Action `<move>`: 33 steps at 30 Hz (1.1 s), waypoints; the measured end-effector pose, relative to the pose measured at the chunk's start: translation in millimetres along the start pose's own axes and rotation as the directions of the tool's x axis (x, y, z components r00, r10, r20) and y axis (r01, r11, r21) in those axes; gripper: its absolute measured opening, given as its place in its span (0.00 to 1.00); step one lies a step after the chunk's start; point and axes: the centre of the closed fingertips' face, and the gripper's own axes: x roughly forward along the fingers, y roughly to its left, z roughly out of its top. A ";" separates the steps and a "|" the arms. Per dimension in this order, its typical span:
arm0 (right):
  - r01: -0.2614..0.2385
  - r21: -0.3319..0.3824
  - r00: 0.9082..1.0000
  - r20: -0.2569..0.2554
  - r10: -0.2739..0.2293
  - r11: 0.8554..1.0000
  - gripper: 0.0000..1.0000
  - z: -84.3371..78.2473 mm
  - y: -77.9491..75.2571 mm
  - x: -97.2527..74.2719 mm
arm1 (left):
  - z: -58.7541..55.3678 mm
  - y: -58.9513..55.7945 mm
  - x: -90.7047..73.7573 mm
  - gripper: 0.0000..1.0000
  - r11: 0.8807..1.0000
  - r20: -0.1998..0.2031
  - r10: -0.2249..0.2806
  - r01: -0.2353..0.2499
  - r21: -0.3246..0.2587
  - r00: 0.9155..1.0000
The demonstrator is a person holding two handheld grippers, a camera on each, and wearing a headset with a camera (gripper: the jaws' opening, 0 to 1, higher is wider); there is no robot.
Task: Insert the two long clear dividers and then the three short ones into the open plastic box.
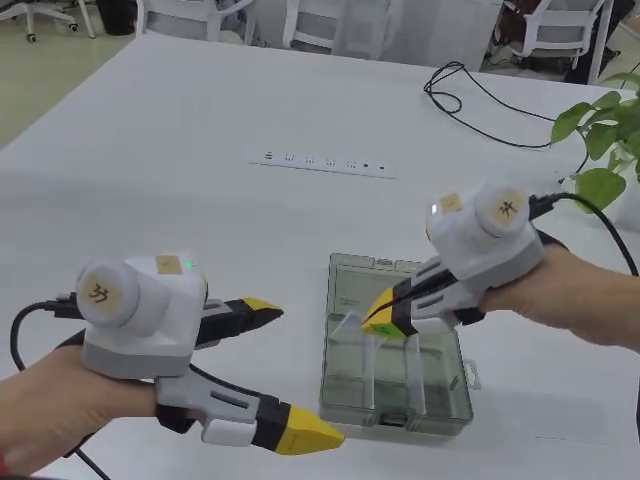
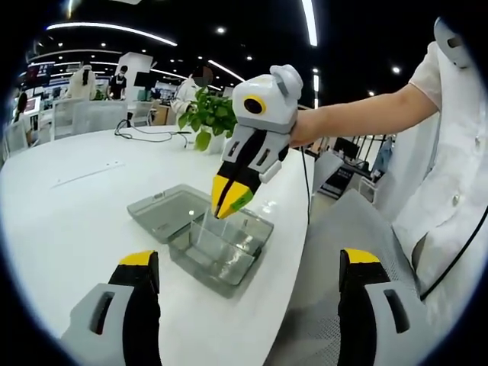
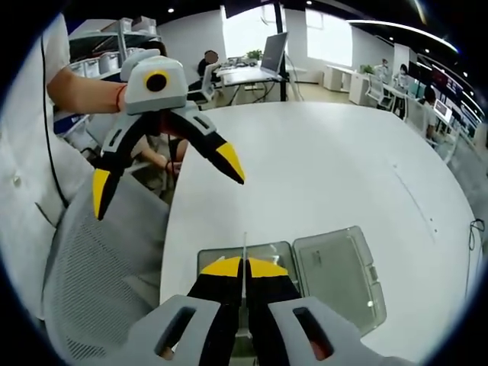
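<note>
Right gripper (image 1: 380, 318): is pinching a thin clear divider (image 3: 245, 242) edge-on between closed yellow tips, holding it over the open plastic box (image 1: 400, 420).
Left gripper (image 1: 300, 373): is hovering near the box, apart from it, jaws spread wide and empty.
Box: is sitting on the white table (image 1: 200, 120), lid (image 1: 370, 272) lying flat behind; clear dividers seem to be standing inside, count unclear.
Doing it well: keeping the divider upright, matching its ends to the slots, lowering it straight, perhaps with the free gripper steadying the box.

Left gripper (image 1: 305, 373), right gripper (image 1: 378, 318): white, yellow-tipped jaws, black cables (image 1: 600, 215).
</note>
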 end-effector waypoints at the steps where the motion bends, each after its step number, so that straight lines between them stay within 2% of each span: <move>1: 0.000 -0.001 1.000 -0.003 0.000 1.000 0.03 -0.9 0.0 0.3 | -0.4 0.3 0.0 1.00 1.000 0.000 0.001 -0.001 -0.002 1.000; 12: 0.008 -0.022 1.000 -0.019 -0.009 1.000 0.03 -6.2 -0.7 4.4 | -1.0 0.1 1.1 1.00 1.000 0.002 -0.001 0.001 -0.006 1.000; 15: 0.011 -0.055 0.999 -0.038 -0.013 0.998 0.03 -7.5 1.3 9.9 | -1.8 0.2 1.6 1.00 1.000 0.003 -0.002 0.002 -0.006 1.000; 22: 0.003 -0.077 0.998 -0.061 -0.008 0.997 0.02 -8.3 1.3 21.3 | -3.0 0.3 2.4 1.00 1.000 0.001 -0.007 0.007 -0.007 1.000; 24: -0.002 -0.096 0.997 -0.082 -0.005 0.995 0.02 -11.8 2.3 24.7 | -3.2 0.3 2.6 1.00 1.000 0.001 -0.007 0.007 -0.008 1.000; 33: -0.010 -0.101 0.995 -0.101 0.000 0.995 0.02 -16.0 1.5 33.1 | -4.5 0.6 2.7 1.00 1.000 -0.003 -0.010 0.010 -0.009 1.000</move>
